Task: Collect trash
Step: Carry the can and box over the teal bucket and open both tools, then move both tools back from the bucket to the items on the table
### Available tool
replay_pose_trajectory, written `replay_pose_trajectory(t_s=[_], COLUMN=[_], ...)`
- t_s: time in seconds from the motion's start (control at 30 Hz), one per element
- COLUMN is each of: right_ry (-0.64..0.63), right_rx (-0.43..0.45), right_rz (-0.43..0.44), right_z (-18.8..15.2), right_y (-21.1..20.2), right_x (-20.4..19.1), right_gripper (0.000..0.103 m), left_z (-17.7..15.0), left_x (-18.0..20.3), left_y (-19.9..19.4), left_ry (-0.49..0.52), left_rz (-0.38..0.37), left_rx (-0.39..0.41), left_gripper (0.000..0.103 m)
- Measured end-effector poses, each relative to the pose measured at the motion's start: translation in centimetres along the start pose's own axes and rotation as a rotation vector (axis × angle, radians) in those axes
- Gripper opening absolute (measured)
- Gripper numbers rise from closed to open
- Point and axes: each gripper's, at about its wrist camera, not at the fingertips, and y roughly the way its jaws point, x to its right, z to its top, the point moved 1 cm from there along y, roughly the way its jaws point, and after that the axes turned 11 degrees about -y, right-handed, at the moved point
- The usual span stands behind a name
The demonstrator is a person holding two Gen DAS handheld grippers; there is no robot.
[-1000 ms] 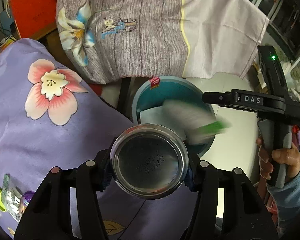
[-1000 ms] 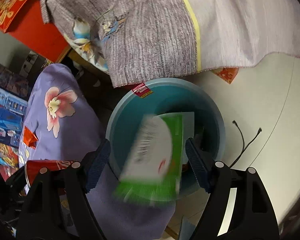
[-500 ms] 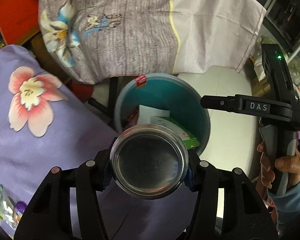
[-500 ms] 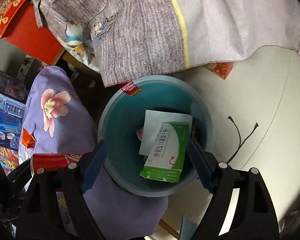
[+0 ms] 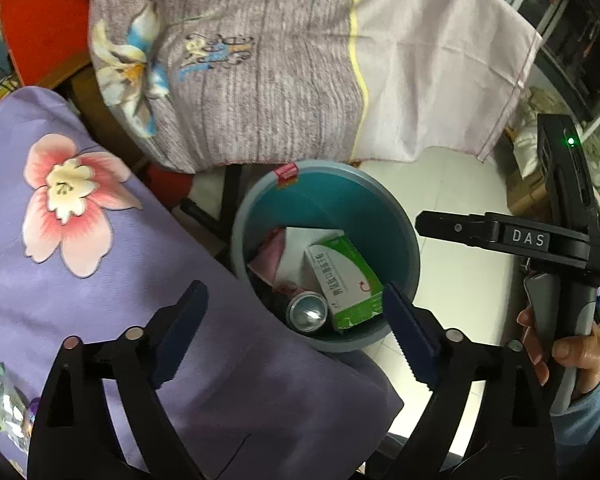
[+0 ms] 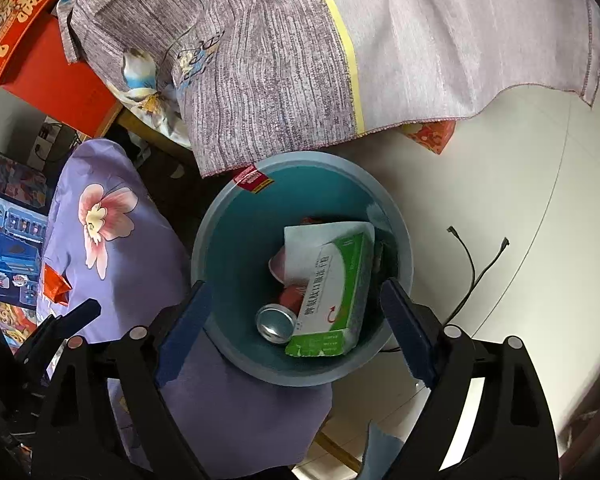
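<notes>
Can (image 5: 307,312) in bin (image 5: 404,232), apparently upright; both claws empty, agape.

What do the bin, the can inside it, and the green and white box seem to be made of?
Bin: probably plastic, with a smooth teal wall and a dull sheen.
Can: metal, likely aluminium, with a bright mirror-like silver end.
Green and white box: thin printed cardboard, with folded edges and an open, slightly torn flap.

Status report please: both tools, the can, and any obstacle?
Left tool open, empty. Right tool open, empty. Can in bin, beside green box. Nothing in the way.
</notes>
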Motion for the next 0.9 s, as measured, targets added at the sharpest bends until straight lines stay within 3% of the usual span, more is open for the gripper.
replay_pose_trajectory(t_s=[0.17, 0.57, 0.9], right_ry=[-0.017, -0.095, -0.157], right_rx=[-0.002, -0.017, -0.047], right_rz=[-0.002, 0.021, 0.033], right_z=[-0.1, -1.5, -3.1], right_y=[-0.5, -1.1, 0.0], right_x=[-1.1, -6.3, -12.2], right_gripper=[0.086, 0.086, 0.086], left_z=[-0.5, -2.7, -5.6], left_x=[-1.2, -4.4, -9.9], left_y=[-1.1, -4.6, -8.0], left_ry=[-0.040, -0.088, -0.154], left_rz=[-0.003, 0.016, 0.051], left_rx=[0.006, 0.043, 0.074], left_gripper=[0.097, 0.097, 0.098])
